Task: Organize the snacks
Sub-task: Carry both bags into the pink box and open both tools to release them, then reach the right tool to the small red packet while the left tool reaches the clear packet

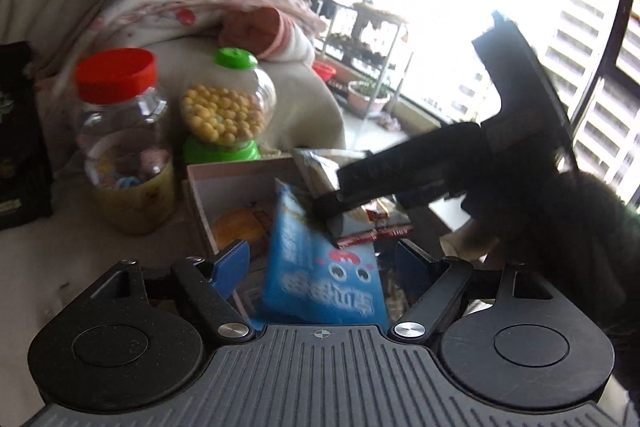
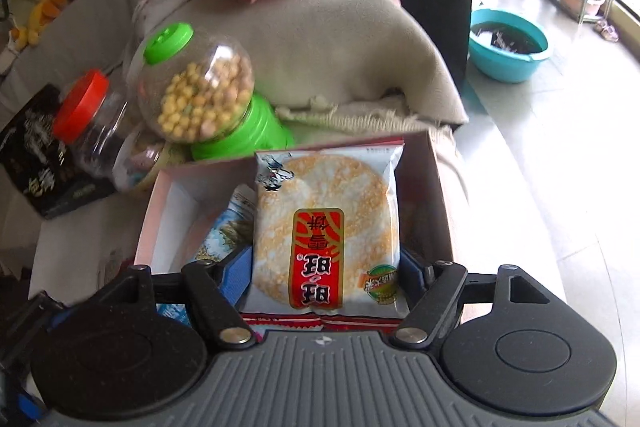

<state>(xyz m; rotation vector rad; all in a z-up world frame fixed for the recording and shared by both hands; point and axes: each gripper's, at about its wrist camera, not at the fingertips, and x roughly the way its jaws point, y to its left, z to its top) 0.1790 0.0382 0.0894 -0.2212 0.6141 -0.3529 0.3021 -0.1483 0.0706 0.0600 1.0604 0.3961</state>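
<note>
Left wrist view alone catches blue snack bag point(image 1: 320, 275) between wide-open left gripper point(image 1: 322, 259), untouched, right wrist view shows right gripper point(image 2: 324, 275) clamping rice cracker packet point(image 2: 326, 231) above pink box point(image 2: 438, 195), pointing steeply down

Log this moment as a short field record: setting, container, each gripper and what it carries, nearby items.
setting: cloth-covered surface by a window
container: open pink box, snacks already inside
right gripper: holds rice cracker packet above the box
left gripper: fingers wide, blue snack packet between them, grip unclear
nearby: green-lidded ball jar, red-lidded jar, black packet
</note>
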